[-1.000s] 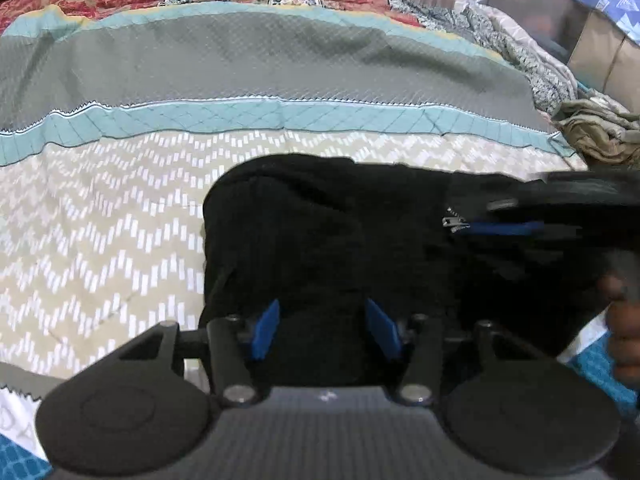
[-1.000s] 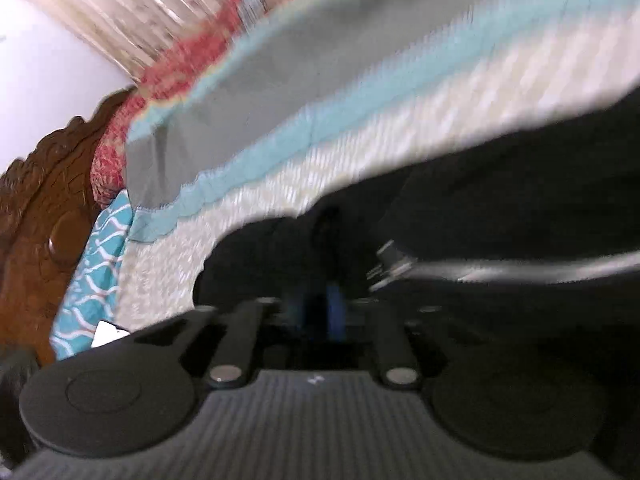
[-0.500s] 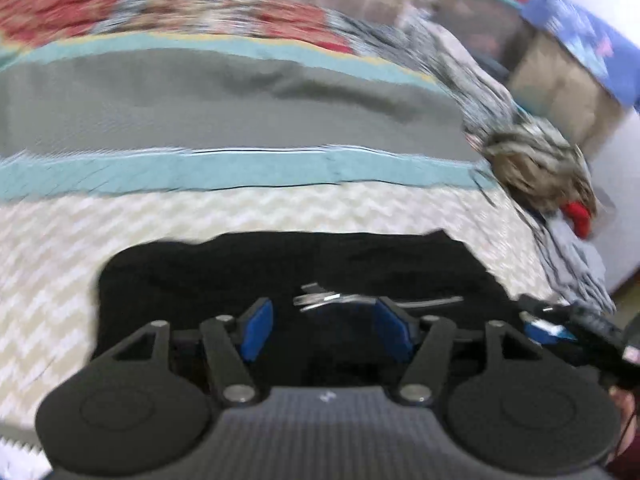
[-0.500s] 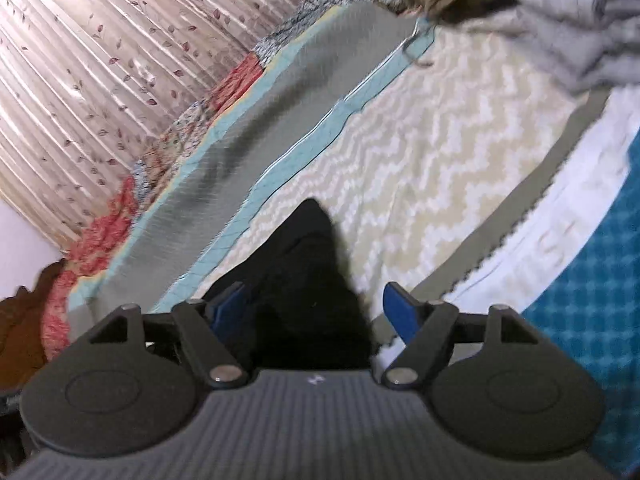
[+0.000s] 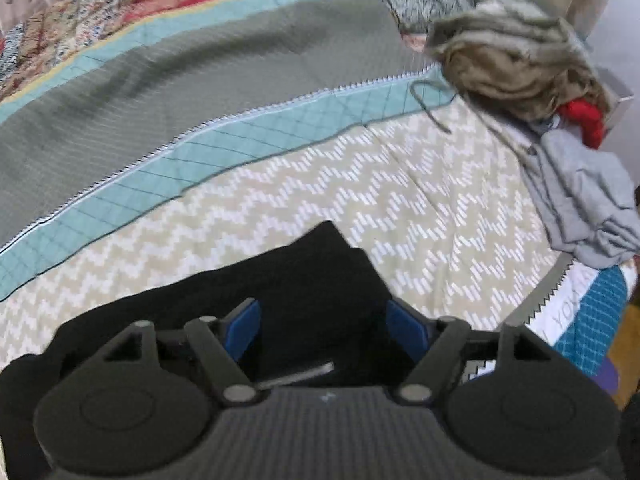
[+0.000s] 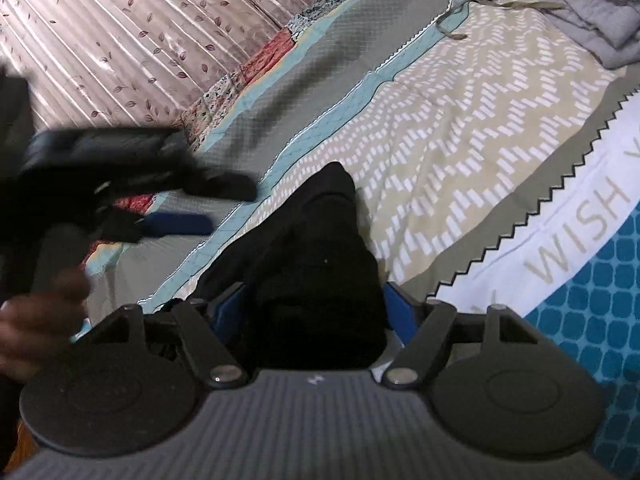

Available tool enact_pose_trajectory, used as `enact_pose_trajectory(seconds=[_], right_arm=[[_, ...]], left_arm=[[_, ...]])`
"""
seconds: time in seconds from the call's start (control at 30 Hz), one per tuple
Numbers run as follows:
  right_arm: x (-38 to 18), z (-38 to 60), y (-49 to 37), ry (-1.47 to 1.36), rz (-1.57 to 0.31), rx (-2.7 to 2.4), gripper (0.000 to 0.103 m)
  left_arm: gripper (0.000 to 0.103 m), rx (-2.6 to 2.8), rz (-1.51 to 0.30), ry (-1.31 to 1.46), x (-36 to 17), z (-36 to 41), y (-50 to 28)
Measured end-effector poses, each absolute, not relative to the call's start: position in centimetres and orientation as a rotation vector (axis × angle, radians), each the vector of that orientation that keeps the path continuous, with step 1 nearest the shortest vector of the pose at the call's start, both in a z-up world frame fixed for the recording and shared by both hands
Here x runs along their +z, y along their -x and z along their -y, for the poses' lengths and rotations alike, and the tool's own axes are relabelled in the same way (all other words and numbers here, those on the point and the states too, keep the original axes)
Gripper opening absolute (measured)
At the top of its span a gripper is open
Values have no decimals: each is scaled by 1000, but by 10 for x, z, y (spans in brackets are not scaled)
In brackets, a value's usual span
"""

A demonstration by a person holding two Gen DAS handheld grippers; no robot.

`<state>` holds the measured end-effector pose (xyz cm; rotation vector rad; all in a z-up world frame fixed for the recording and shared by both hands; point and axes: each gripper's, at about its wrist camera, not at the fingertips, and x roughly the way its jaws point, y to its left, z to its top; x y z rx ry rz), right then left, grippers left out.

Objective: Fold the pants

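Black pants lie folded on the patterned bedspread. My left gripper hovers over their right end, its jaws opening; black cloth and a silvery zipper pull lie under the gap, and the blue pads do not press on them. The right wrist view shows the same pants as a narrow dark mound. My right gripper stands open astride its near end, pads apart from the cloth. The left gripper shows there blurred at the left, held by a hand.
A heap of clothes sits at the bed's far right: an olive garment, a red piece and a grey garment. A blue patterned sheet marks the bed's near edge. A pleated curtain hangs behind the bed.
My left gripper swept to the right along the pants while its jaws widened. My right gripper let go of the black cloth, opened wide, swung aside and then stayed still.
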<state>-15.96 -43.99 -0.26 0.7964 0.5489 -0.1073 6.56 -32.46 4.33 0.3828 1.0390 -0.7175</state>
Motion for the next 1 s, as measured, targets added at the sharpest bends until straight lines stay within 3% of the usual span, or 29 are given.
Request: enact_pose_trajectory(seconds=[0.1,0.27,0.43,0.63,0.83,1.0], right_arm=[[-3,442,160,-793,-536,-95,74],[-21,446,162,-831,-573,-112,59],[-26,448,171,-837,-541,-82,59],[-30,437,181,-777,-497,-63,63],[-29,434,185,-791,-479,10,82],[-26,422,184,-739,-485,0,85]], left_arm=[[73,-688,-1056,-410,31,340,-63],[74,-607,-1086,-481,3,348,-58],[85,-568,-1074,-491,-7,343,-57],[87,-562,-1051,-504,-10,342,-53],[89,-565,-1051,-499,-12,340,-54],[93,-567,-1053,-492,-15,339,-56]])
